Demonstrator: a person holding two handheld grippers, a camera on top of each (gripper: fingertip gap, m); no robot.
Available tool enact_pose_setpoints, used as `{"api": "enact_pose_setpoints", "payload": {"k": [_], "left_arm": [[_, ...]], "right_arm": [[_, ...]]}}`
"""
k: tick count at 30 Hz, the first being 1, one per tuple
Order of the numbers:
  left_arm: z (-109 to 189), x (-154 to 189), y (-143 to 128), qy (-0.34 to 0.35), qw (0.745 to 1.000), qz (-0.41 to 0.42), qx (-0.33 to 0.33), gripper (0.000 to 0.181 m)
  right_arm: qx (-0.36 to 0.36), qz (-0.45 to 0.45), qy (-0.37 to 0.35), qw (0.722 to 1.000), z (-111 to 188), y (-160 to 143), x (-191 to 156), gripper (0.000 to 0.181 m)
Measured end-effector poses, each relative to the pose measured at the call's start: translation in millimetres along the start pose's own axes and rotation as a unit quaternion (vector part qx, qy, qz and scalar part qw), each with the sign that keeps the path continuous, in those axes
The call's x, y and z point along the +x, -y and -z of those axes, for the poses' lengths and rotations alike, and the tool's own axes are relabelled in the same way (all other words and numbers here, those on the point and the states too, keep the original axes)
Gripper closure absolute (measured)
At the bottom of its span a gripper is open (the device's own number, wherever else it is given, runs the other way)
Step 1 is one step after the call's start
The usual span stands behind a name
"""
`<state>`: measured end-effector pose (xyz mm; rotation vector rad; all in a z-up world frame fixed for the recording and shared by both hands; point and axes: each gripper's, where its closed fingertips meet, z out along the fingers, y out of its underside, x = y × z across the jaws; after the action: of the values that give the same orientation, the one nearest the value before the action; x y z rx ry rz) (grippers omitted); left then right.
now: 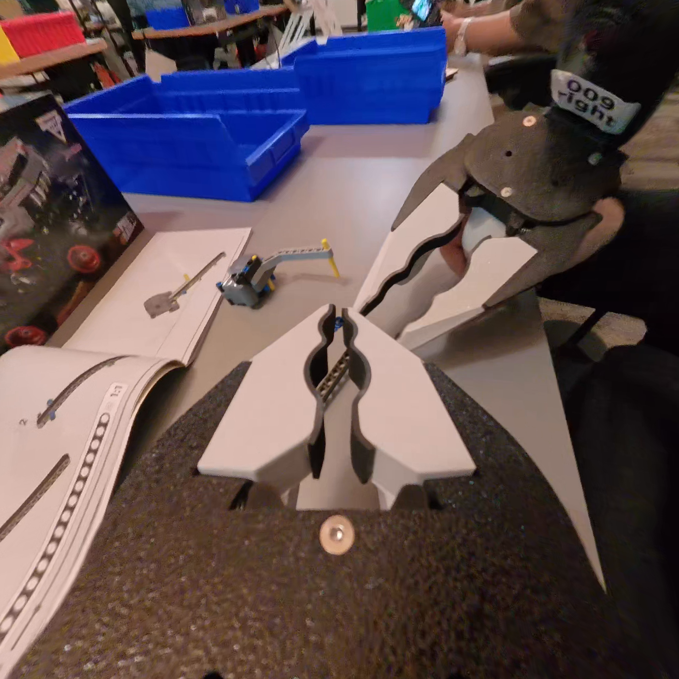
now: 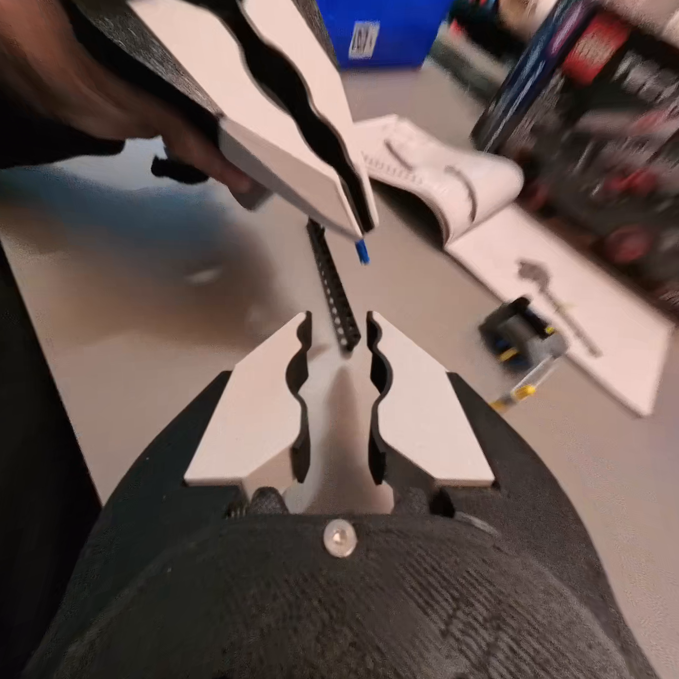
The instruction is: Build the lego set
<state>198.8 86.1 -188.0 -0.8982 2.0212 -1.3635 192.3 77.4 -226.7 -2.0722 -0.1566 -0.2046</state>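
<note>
My left gripper (image 1: pixel 337 313) is shut on a small blue pin (image 1: pixel 337 324), which sticks out past its tips; the gripper also shows from the side in the right wrist view (image 2: pixel 363 229), with the blue pin (image 2: pixel 362 252) pointing down. A long black holed beam (image 2: pixel 330 286) runs beneath it, and shows through the finger gap in the left wrist view (image 1: pixel 332 378). My right gripper (image 2: pixel 338 319) is open, with the beam's near end between its tips, not clamped. It also shows in the left wrist view (image 1: pixel 382 325). A partly built grey and black assembly (image 1: pixel 250 279) with yellow axles sits on the table.
An open instruction booklet (image 1: pixel 158 294) lies at the left, by the dark set box (image 1: pixel 44 220). Blue bins (image 1: pixel 191 136) stand at the back of the grey table (image 1: pixel 349 176). In the right wrist view the assembly (image 2: pixel 521 338), booklet (image 2: pixel 441 172) and box (image 2: pixel 588 128) are at the right. My hands' fingertips stand some 4 cm from each other.
</note>
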Motion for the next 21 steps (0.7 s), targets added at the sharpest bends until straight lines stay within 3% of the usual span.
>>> {"api": "enact_pose_setpoints", "payload": {"k": [5, 7, 13, 21], "left_arm": [[-6.8, -5.6, -17.2, -0.028, 0.993, 0.112, -0.032, 0.181], [-10.7, -4.5, -23.4, -0.039, 0.989, 0.14, -0.043, 0.181], [-19.1, 2.1, -33.5, -0.053, 0.986, 0.144, -0.064, 0.181], [-19.9, -1.6, -37.6, -0.037, 0.988, 0.131, -0.077, 0.181]], "right_arm": [[-0.03, -0.091, -0.004, 0.995, -3.5, -11.7, 11.4, 0.143], [-0.042, -0.113, 0.019, 0.993, -7.3, -13.9, 7.4, 0.149], [-0.099, -0.072, 0.022, 0.992, -22.9, -27.2, 7.5, 0.148], [-0.102, -0.066, 0.044, 0.992, -28.9, -25.6, 5.0, 0.169]]}}
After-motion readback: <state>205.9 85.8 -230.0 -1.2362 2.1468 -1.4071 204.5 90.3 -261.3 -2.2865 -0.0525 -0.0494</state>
